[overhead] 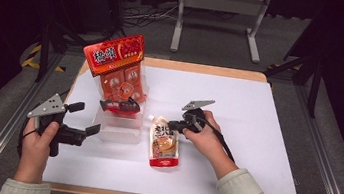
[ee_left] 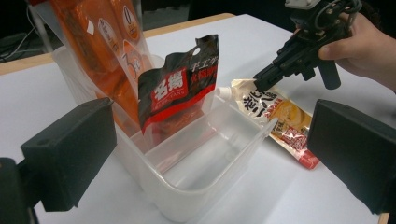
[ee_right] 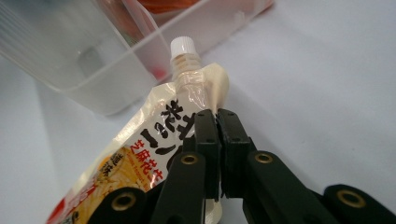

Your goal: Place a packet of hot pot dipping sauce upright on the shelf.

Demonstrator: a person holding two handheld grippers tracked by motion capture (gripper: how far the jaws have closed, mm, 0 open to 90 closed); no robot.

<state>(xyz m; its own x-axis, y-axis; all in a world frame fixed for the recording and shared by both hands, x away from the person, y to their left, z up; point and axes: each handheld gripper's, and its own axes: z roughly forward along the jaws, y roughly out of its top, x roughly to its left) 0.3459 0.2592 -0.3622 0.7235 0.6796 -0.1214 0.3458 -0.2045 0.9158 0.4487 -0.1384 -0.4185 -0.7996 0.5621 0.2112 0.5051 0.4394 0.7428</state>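
Right gripper (ee_right: pixel 217 114) is clamping its jaws on the upper edge of the cream spouted sauce pouch (overhead: pixel 164 146) lying on the white table (overhead: pixel 255 138) beside the clear plastic bin (ee_left: pixel 205 172), left gripper (overhead: pixel 91 129) is waiting with jaws open, next likely lifting the pouch into the bin.

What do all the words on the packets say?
"名揚" in white on the red label of the dark packet standing in the clear tub.
"0" and "3" in white on the orange bag behind it.
Large white characters on that bag's red header, seen from the high view: too blurred to read.
Black and red Japanese writing on the spouted pouch, pinched by the right gripper: partly hidden and not clear enough to quote.
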